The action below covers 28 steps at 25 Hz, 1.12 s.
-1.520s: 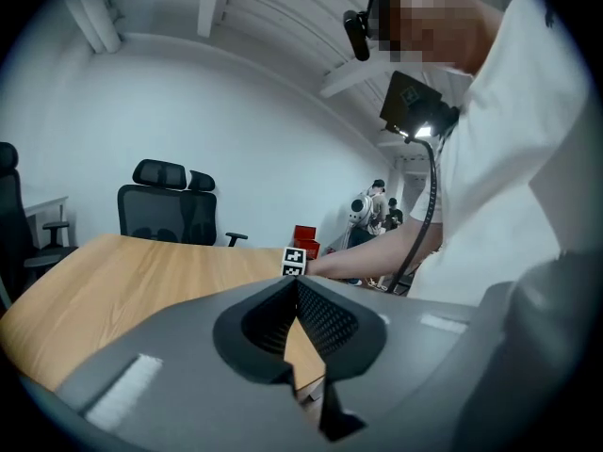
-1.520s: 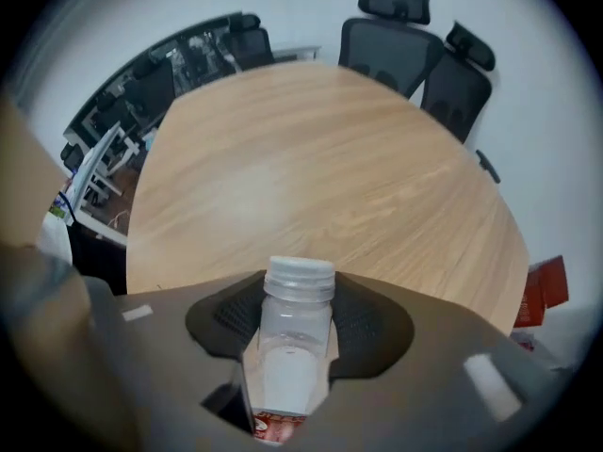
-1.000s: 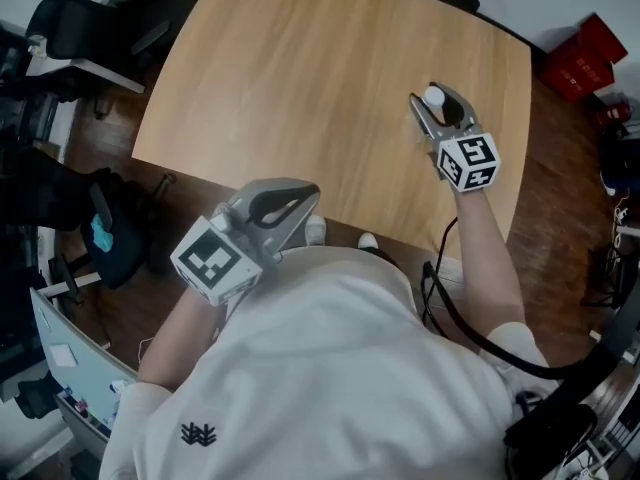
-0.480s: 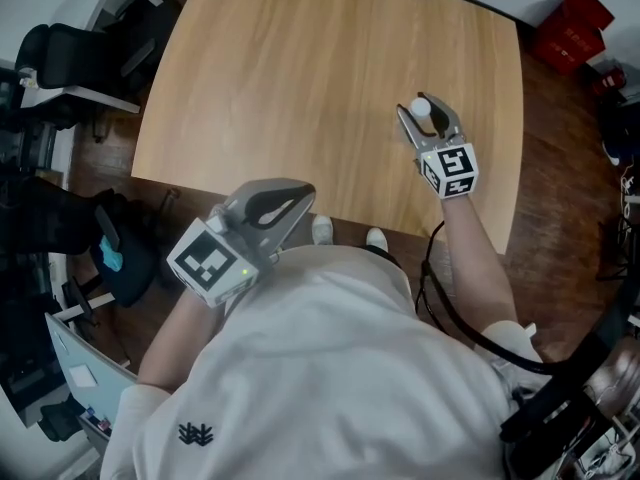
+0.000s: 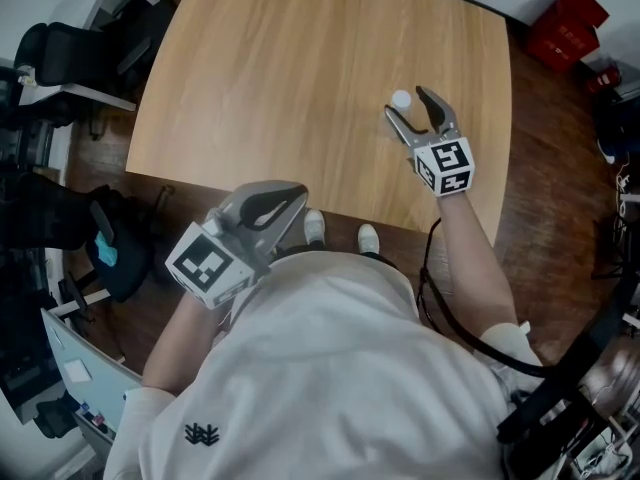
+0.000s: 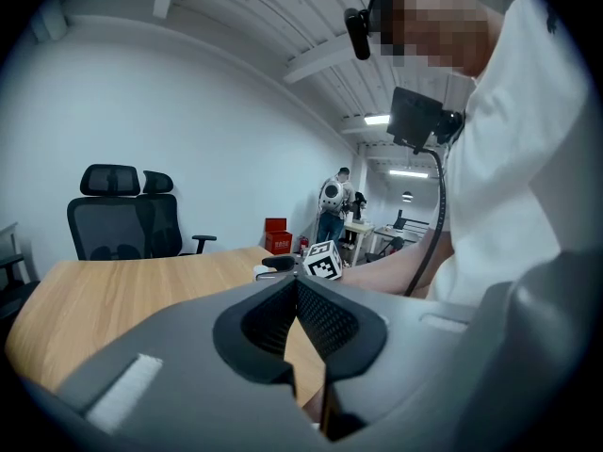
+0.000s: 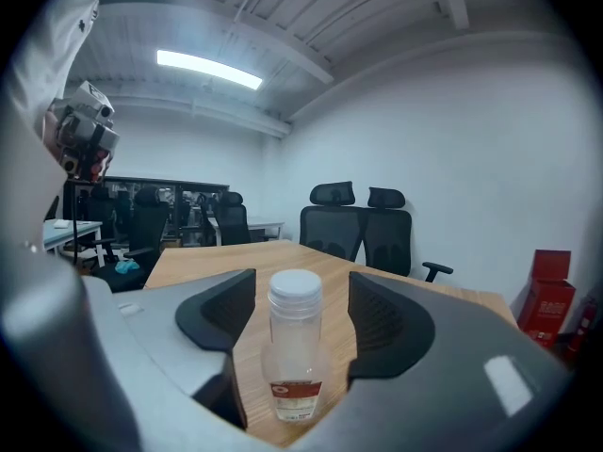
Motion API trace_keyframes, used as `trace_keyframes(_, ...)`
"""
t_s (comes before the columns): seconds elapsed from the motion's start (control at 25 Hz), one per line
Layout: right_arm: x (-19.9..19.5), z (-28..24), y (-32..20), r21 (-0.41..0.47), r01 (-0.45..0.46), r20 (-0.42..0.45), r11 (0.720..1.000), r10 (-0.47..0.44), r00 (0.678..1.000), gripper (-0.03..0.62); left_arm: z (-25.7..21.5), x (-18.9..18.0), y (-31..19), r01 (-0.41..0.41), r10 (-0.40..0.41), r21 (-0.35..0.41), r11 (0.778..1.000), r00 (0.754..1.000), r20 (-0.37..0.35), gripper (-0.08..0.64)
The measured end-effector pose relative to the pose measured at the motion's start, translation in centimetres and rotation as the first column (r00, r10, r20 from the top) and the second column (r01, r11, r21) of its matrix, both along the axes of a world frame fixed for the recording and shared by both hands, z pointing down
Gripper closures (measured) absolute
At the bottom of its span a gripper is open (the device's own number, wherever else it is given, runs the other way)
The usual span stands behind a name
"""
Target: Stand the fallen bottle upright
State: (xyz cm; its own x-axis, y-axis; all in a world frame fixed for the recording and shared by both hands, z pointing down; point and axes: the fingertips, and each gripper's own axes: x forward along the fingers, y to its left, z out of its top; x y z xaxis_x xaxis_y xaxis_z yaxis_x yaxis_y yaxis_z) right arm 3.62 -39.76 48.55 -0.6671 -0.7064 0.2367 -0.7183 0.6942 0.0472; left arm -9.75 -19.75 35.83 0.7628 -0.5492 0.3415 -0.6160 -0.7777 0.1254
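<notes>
A clear plastic bottle (image 7: 295, 351) with a white cap stands upright on the wooden table (image 5: 280, 78). Seen from the head view, only its cap (image 5: 401, 99) shows, at the table's right side. My right gripper (image 5: 408, 104) is level with the bottle and its jaws are opening. The bottle stands between them, with a gap on each side and neither pad touching it. My left gripper (image 5: 288, 204) hangs off the table's near edge, close to the person's body. In the left gripper view its jaws (image 6: 295, 295) are shut with nothing between them.
Black office chairs (image 5: 70, 28) stand left of the table, and two more (image 7: 363, 219) beyond its far end. A red crate (image 5: 570, 28) sits on the floor at the upper right. A cable (image 5: 450, 318) runs along the right arm.
The right gripper's jaws were shut on the bottle and now stand apart, leaving the bottle free. That hand has drifted left and slightly down. The left gripper has stayed put.
</notes>
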Motion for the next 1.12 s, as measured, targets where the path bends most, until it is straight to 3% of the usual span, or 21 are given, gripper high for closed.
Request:
trace_keyframes(0.4,2.5,-3.6,8.4,-0.024,0.122,0.038,0.992,-0.121,0.992,0.259,0.7,0.5,3.5,0.191,-0.191,-0.016,0.981,0.981,-0.035,0.560)
trace_keyframes(0.56,1.9,-3.8,12.9,-0.064,0.121,0.048,0.991,-0.118,0.992,0.259,1.1,0.1,6.3,0.171,-0.172,-0.013,0.985,0.985,-0.029,0.560)
trace_keyframes(0.84,1.2,-5.6,22.6,-0.034,0.082,0.015,0.996,-0.082,0.997,0.260,0.8,-1.8,13.2,0.097,-0.092,0.059,0.994,0.992,-0.082,0.560)
trace_keyframes(0.96,0.4,-6.4,28.3,-0.046,0.043,0.029,0.998,-0.041,0.999,0.260,1.2,-3.1,17.2,0.059,-0.051,0.058,0.997,0.990,-0.131,0.560)
trace_keyframes(1.12,0.3,-7.4,36.0,-0.090,-0.046,0.048,0.995,0.050,0.998,0.261,1.6,-4.1,22.3,-0.004,0.010,0.039,0.999,0.990,-0.140,0.560)
